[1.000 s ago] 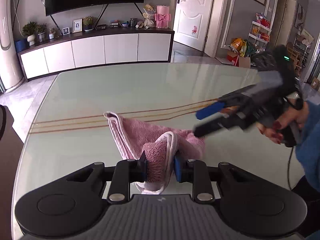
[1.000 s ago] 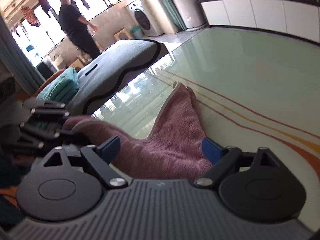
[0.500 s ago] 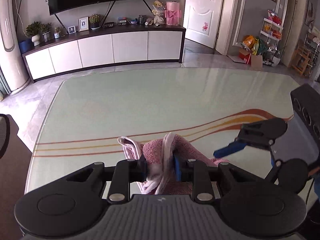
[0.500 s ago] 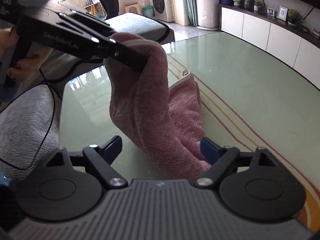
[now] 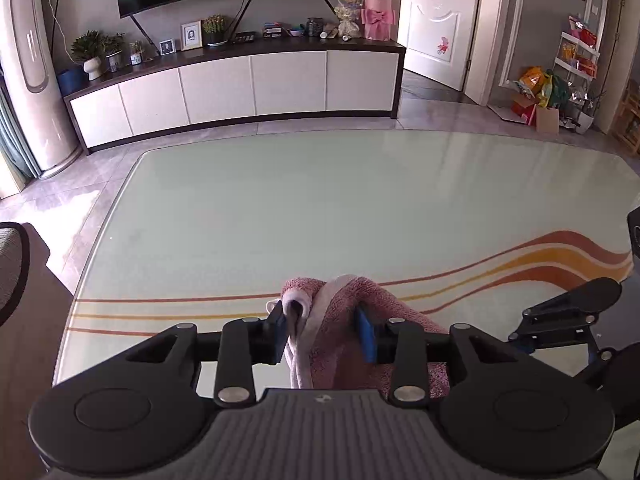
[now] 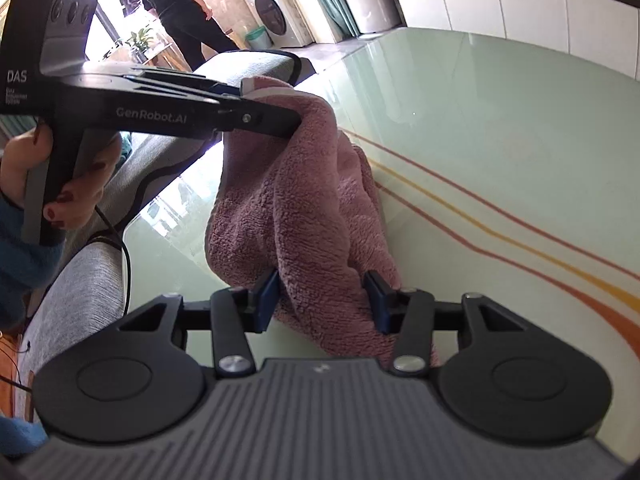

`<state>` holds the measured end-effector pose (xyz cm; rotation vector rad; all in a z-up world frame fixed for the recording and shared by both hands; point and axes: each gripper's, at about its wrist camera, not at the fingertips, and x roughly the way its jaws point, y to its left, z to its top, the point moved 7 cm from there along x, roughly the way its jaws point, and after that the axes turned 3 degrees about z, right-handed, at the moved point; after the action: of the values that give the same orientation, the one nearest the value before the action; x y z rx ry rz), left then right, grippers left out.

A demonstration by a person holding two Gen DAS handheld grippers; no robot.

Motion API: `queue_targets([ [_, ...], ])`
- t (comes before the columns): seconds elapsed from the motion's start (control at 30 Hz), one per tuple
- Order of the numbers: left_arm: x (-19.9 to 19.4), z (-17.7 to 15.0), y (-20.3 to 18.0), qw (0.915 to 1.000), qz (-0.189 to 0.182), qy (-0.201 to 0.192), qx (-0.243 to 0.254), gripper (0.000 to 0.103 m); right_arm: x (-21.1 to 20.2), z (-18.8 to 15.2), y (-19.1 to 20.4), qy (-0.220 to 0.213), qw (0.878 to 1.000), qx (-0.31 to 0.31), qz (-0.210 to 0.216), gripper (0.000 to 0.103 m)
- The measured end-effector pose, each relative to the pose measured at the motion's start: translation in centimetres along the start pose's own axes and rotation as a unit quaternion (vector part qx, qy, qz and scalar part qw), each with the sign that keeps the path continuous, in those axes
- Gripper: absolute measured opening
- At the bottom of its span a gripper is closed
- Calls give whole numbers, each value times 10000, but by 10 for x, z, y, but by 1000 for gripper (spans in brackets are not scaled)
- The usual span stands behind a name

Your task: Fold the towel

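Note:
A pink towel (image 6: 304,184) hangs bunched above the glass table (image 5: 320,208). My left gripper (image 5: 325,330) is shut on its upper edge, where the white trim (image 5: 320,300) folds over; it also shows in the right wrist view (image 6: 272,116), holding the towel up. My right gripper (image 6: 324,300) has closed around the towel's lower hanging part, with both blue pads against the cloth. In the left wrist view the right gripper's finger (image 5: 568,316) shows at the lower right.
A grey sofa (image 6: 240,68) stands beyond the table's left edge in the right wrist view. A person (image 6: 180,12) stands far back near a washing machine. A white TV cabinet (image 5: 240,88) lies beyond the table's far edge.
My left gripper has lifted the towel higher off the table. My right gripper has narrowed from wide open onto the towel's lower part.

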<state>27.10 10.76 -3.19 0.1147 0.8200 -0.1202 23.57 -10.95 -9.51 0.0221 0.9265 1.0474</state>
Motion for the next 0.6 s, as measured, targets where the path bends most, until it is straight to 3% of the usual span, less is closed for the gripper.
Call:
queue_targets([
  [0.17,2,7,13,9996,113,-151,-229,47,1,-1,-3,-22,9999,158,0,45],
  [0.37,-29,11,27,9976,303,-483,-380,49,2,-2,-6,-47,9994,347,0,45],
  [0.6,-45,-14,-11,9986,-363,-350,184,51,3,-2,-4,-101,9992,393,-37,46],
])
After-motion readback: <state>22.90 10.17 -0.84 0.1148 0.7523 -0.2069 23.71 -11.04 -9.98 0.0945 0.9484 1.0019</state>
